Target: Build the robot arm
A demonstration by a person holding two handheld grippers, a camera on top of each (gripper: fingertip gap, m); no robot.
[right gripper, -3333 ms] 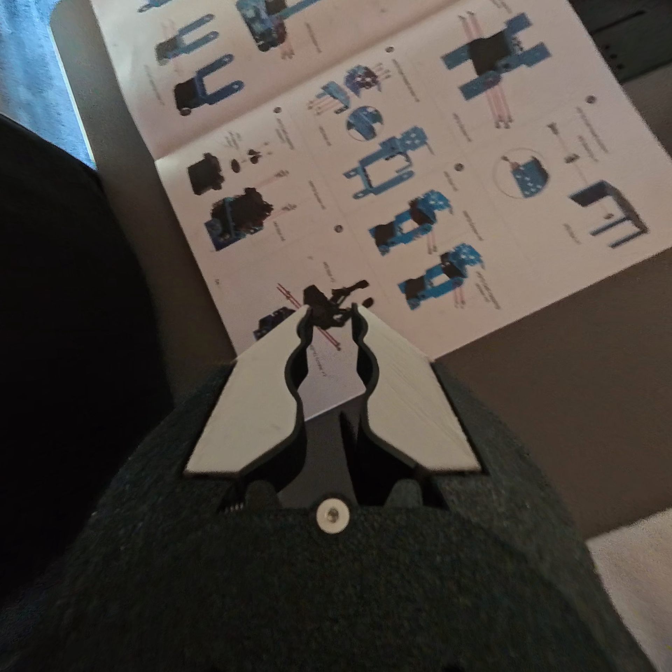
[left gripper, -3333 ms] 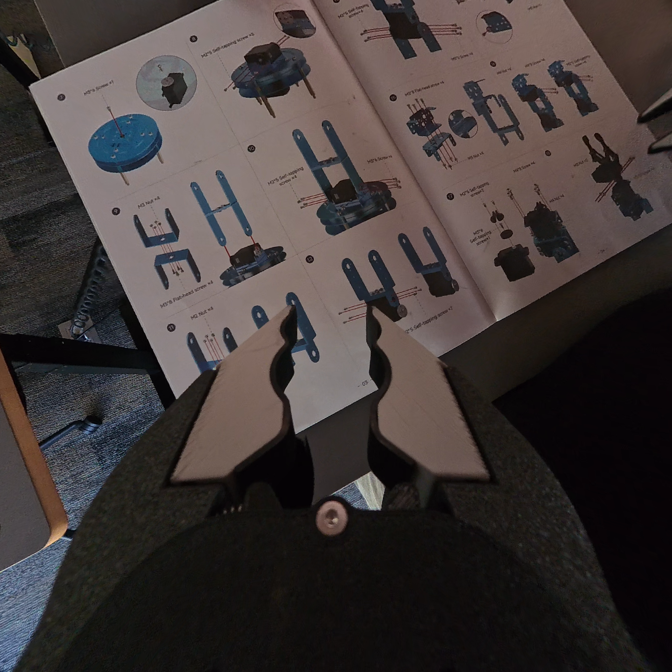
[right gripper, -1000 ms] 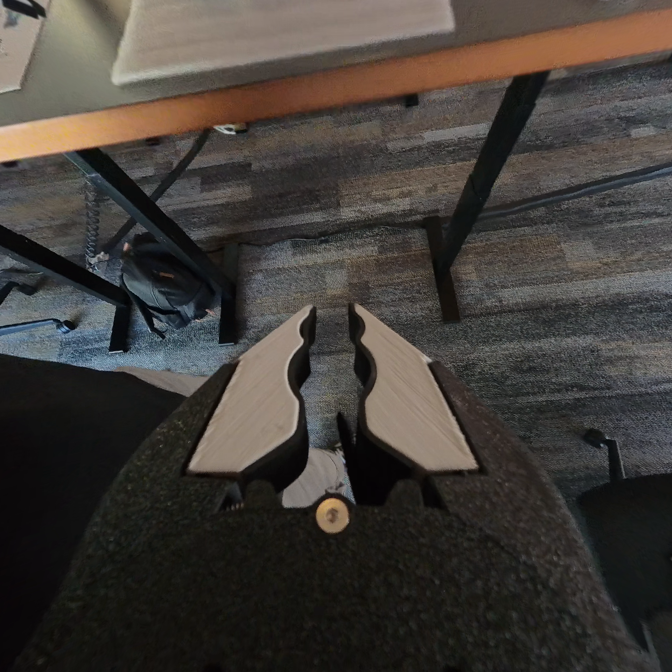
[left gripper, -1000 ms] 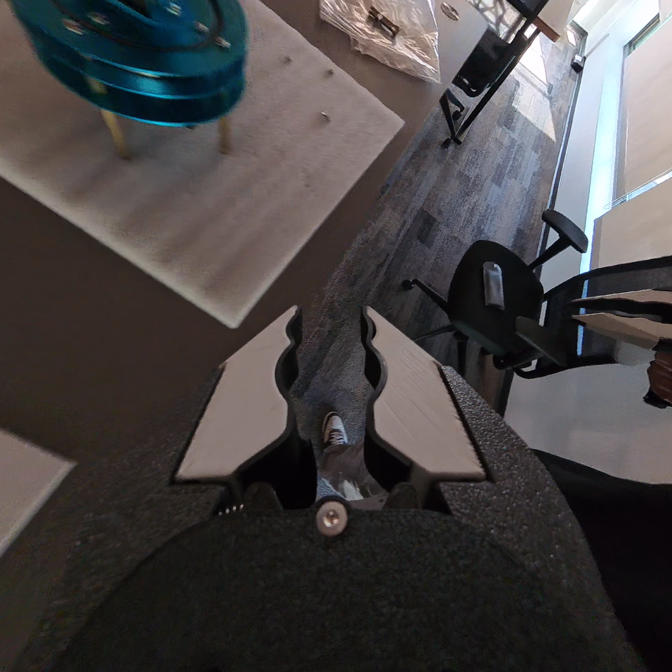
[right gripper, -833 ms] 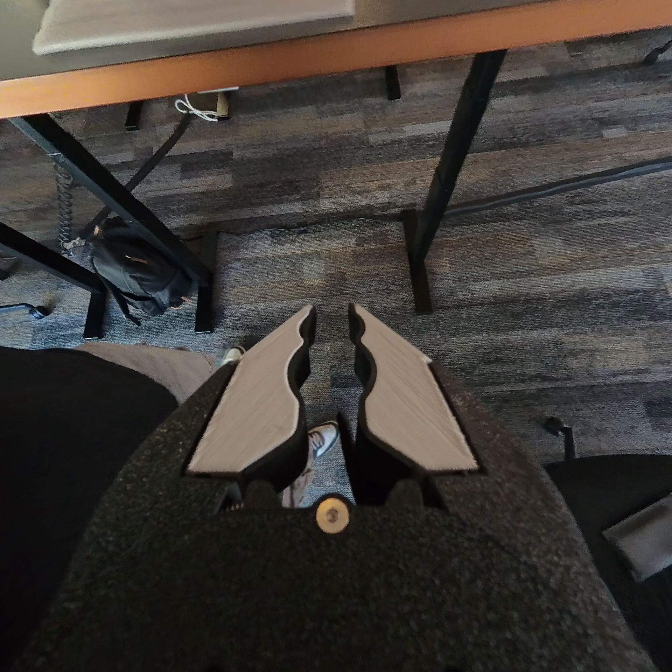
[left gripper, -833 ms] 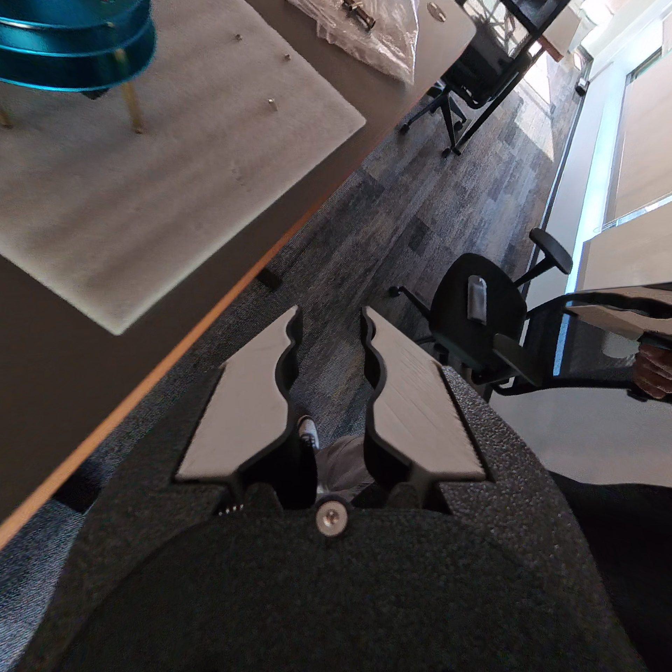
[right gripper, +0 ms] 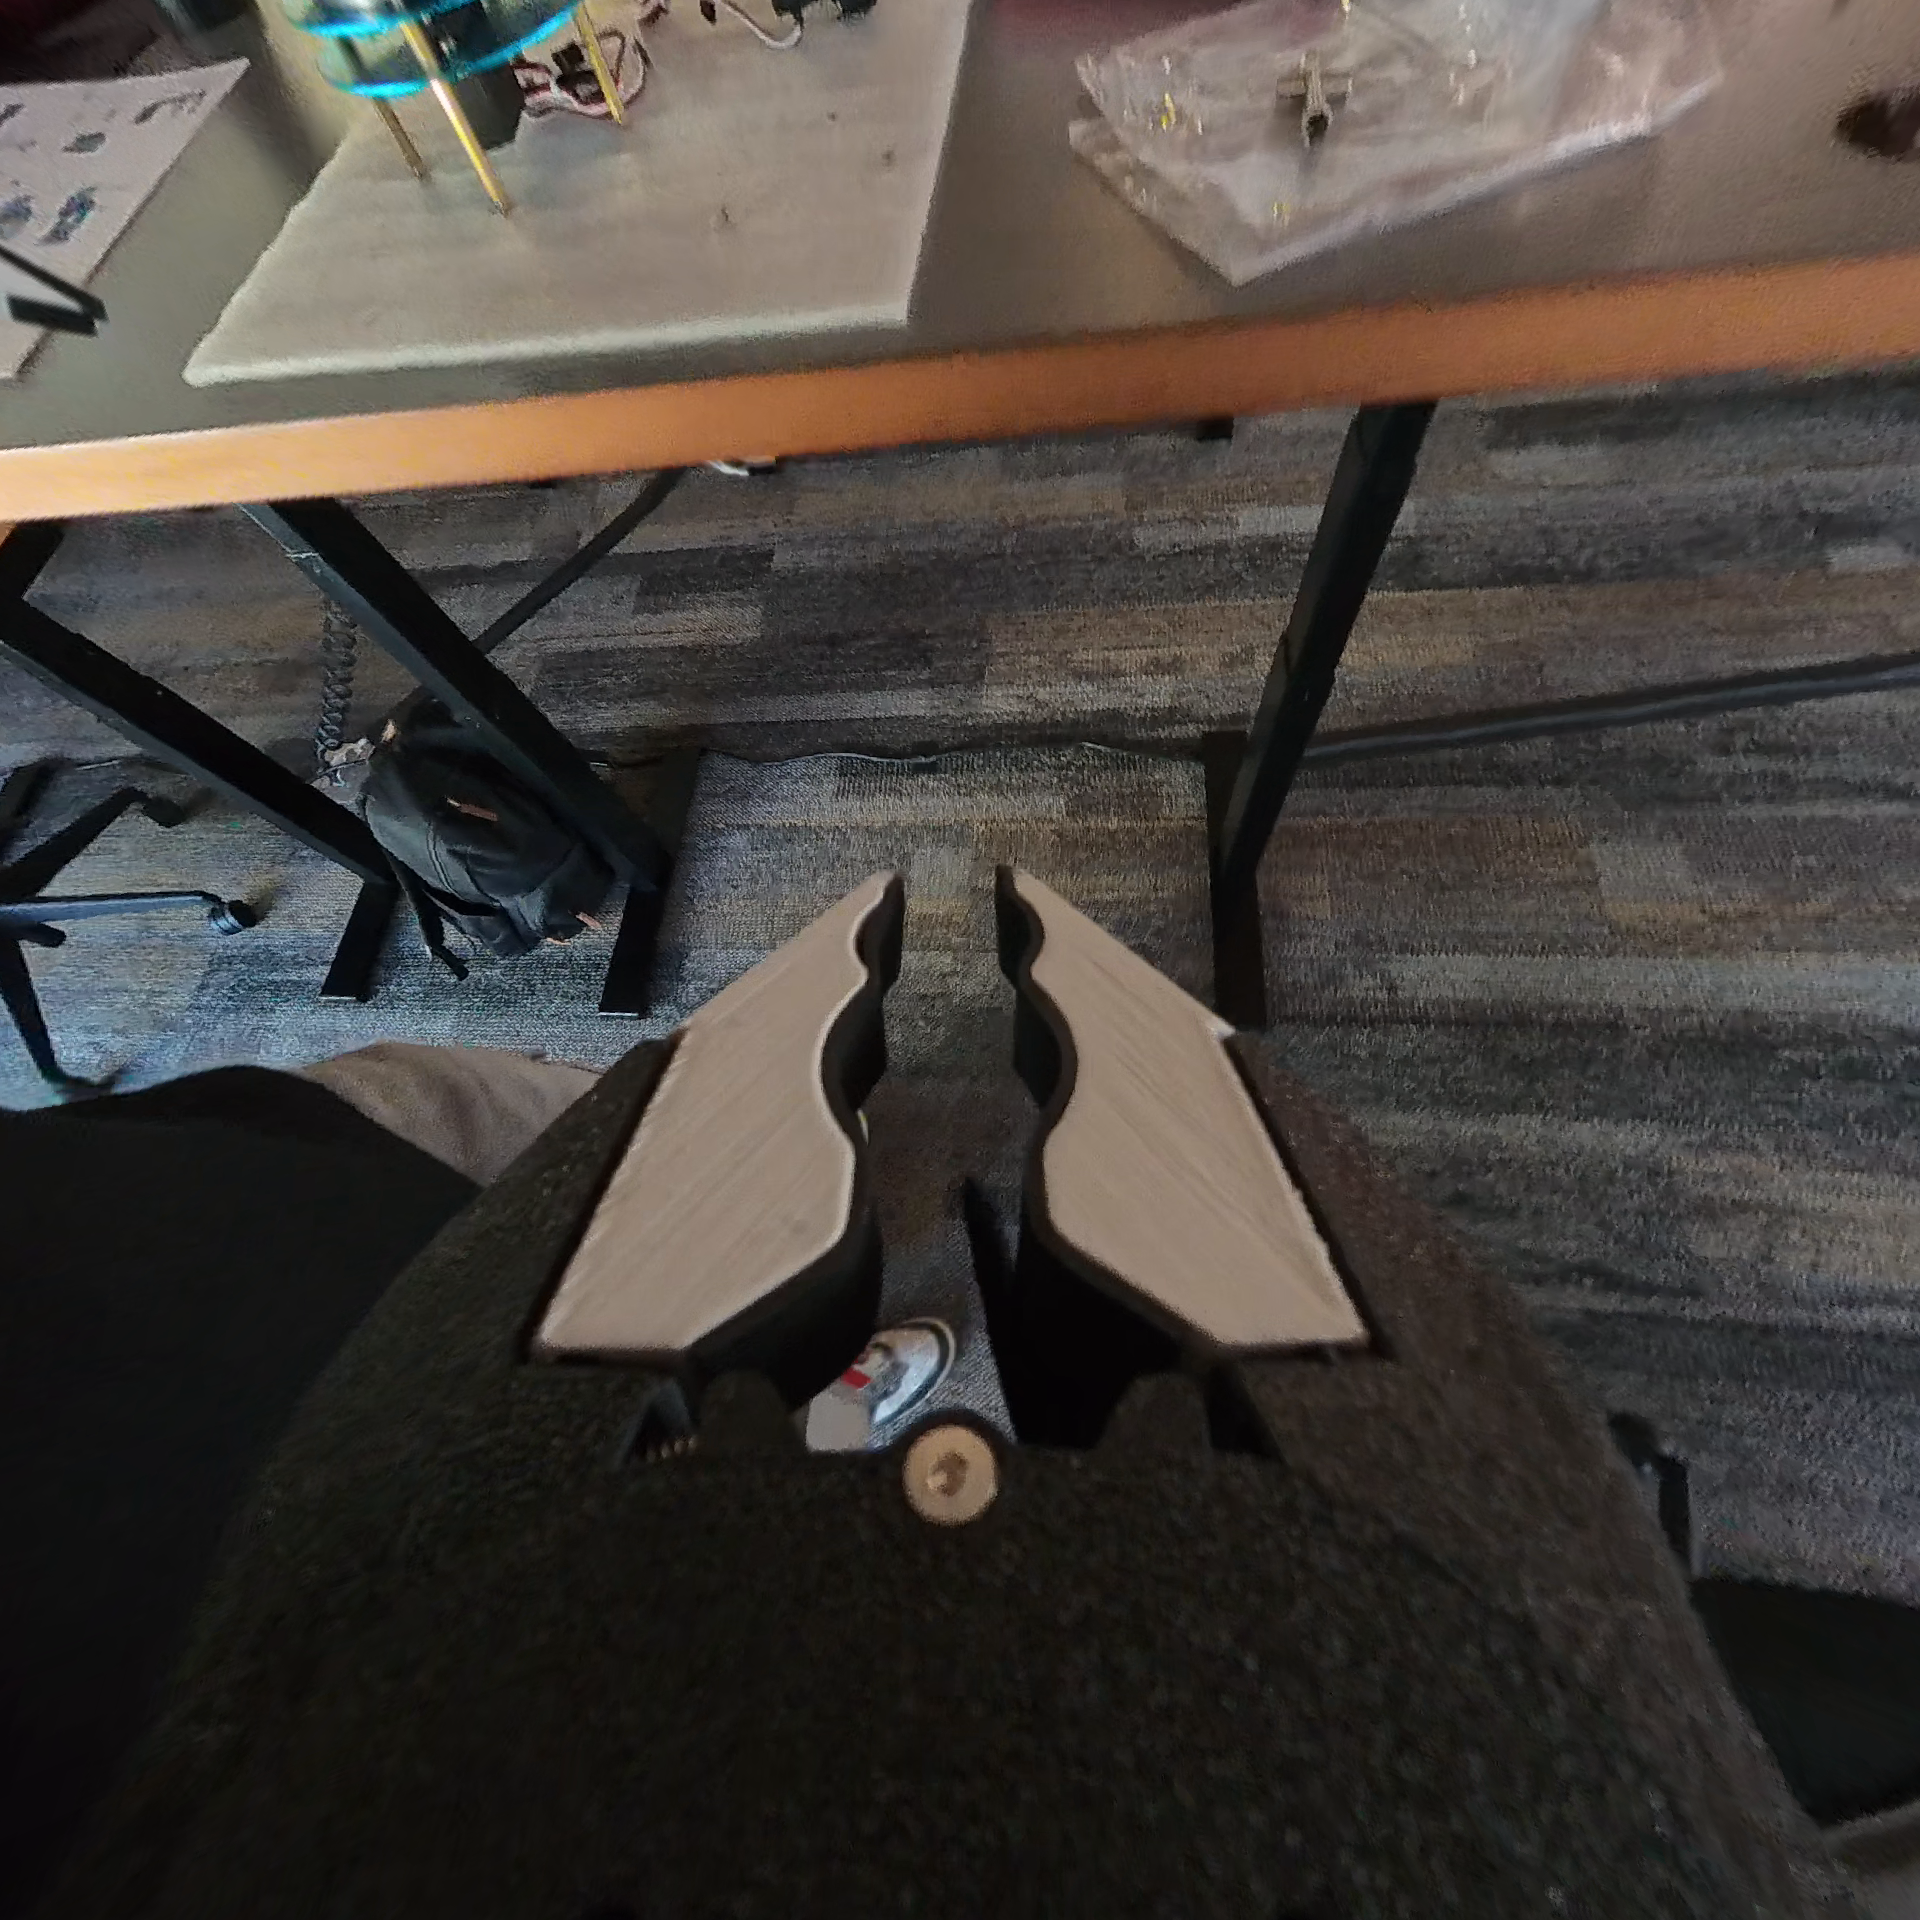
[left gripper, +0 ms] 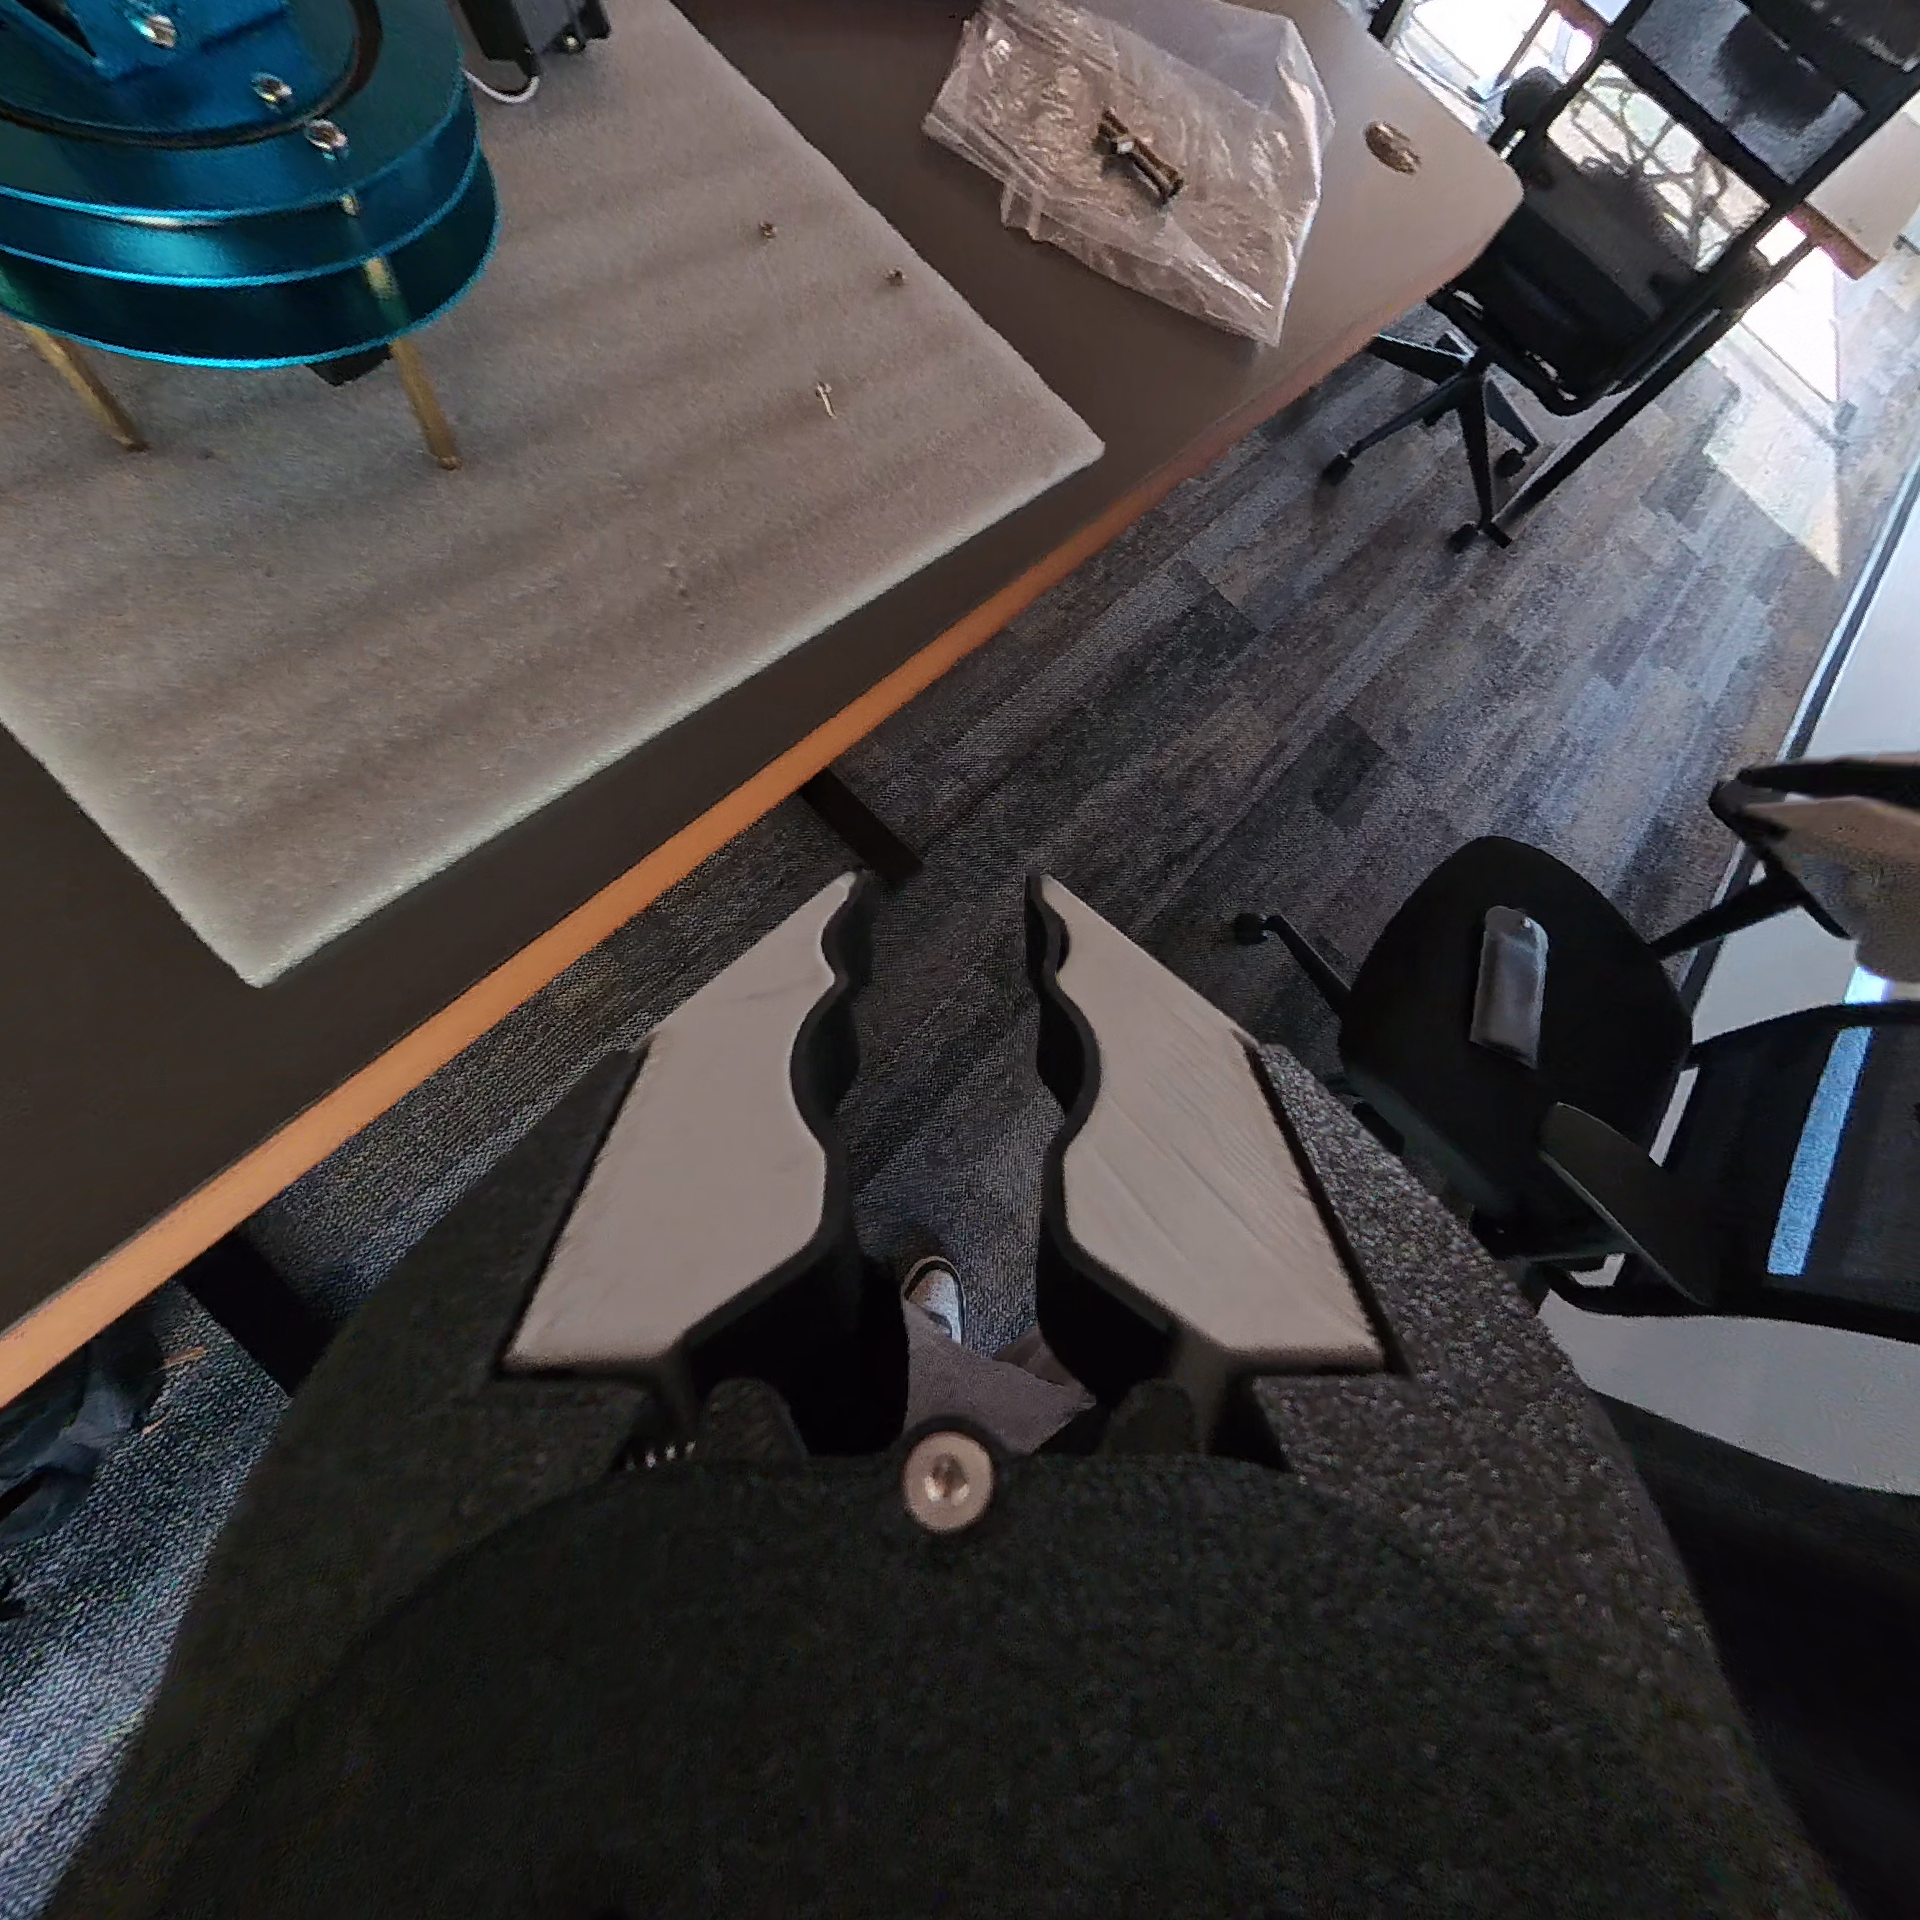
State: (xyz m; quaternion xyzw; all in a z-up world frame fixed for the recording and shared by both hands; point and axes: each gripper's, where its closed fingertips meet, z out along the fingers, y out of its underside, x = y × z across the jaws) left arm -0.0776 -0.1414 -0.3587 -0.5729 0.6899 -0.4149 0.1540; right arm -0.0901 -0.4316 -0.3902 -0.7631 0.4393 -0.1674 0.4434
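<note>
This is looking like an office. Gray carpet (right gripper: pixel 1455 1039) is covering the floor under the tool. A desk (right gripper: pixel 935 400) with black legs is standing in front of it, with a backpack (right gripper: pixel 468 862) sitting underneath. Black rolling chairs (left gripper: pixel 1507 1018) are waiting off to the right, and bright windows (left gripper: pixel 1860 665) are shining behind them.

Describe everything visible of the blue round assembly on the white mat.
The blue round assembly looks like stacked glossy discs of anodized metal, teal-blue with bright rims, carrying silver screws on top and a raised blue part, cropped by the frame. It stands upright on thin brass-coloured legs that rest on the white foam mat, on the dark table. A dark block sits beneath it. In the right wrist view it is mostly cropped. Neither gripper touches it.
</note>
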